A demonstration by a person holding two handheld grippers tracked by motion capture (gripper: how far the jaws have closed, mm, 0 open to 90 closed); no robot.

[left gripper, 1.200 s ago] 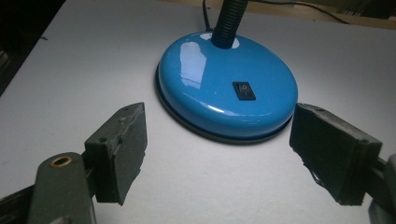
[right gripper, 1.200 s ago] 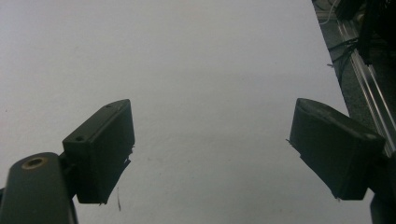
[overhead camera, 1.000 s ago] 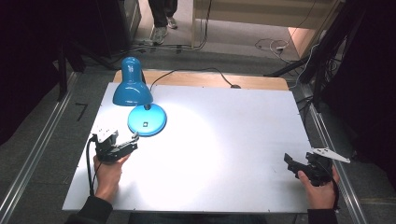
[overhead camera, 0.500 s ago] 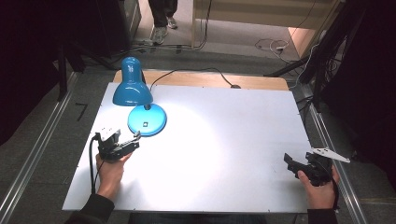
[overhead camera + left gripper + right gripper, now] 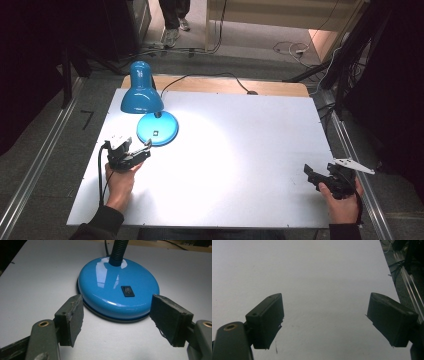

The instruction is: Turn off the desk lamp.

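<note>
A blue desk lamp stands lit at the table's far left, its shade (image 5: pixel 141 95) bent over its round base (image 5: pixel 157 127). My left gripper (image 5: pixel 143 149) sits just left of and in front of that base. In the left gripper view the base (image 5: pixel 117 282), with a black rocker switch (image 5: pixel 127 290) on top, lies ahead of my left gripper (image 5: pixel 116 305). Its jaws are open and have just been closing; the base's near rim reaches between the pads (image 5: pixel 75 315) without touching them. My right gripper (image 5: pixel 310 175) rests at the front right, and the right gripper (image 5: pixel 325 305) is open over bare table.
The white tabletop (image 5: pixel 240 150) is brightly lit around the lamp. The lamp's black cord (image 5: pixel 200 77) runs off the far edge over a wooden strip. Metal rails (image 5: pixel 350 145) flank the table, and a person's legs (image 5: pixel 172 20) stand on the floor beyond.
The left gripper has crept slightly toward the lamp's base. The right hand has kept still.
</note>
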